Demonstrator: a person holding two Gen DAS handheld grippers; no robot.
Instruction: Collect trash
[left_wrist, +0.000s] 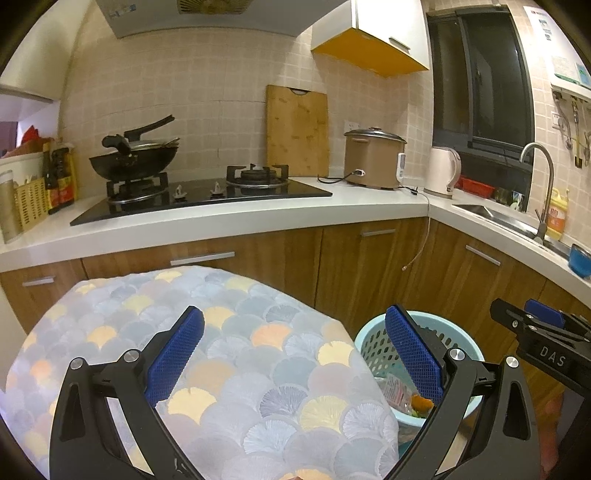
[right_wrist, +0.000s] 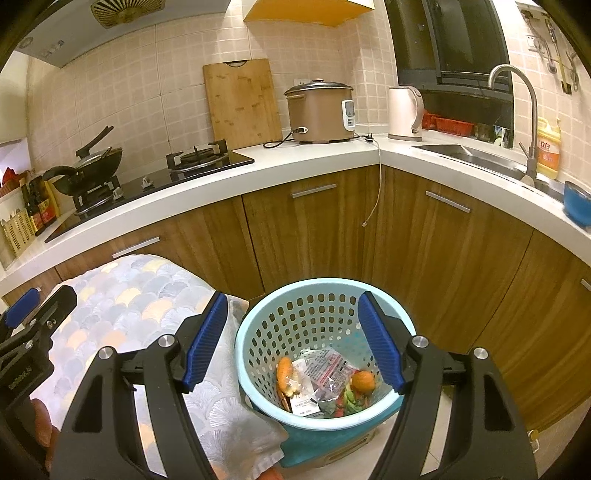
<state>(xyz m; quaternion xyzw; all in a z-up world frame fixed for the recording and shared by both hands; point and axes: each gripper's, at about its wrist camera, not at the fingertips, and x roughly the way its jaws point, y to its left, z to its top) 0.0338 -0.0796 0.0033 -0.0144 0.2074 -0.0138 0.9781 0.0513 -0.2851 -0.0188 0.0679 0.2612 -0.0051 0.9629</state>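
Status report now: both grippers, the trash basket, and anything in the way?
Left gripper open, empty, over the patterned tablecloth. Right gripper open, empty, above the trash basket. Basket holds wrappers and peels. Nothing blocking.

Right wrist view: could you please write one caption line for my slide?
Open right gripper above a light blue perforated trash basket holding wrappers and food scraps, beside a patterned tablecloth.

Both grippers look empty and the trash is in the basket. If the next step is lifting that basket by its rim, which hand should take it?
Right, probably. The right gripper is open directly above the blue basket, its fingers framing the trash. The left gripper is open over the patterned cloth, with the basket off to its side.
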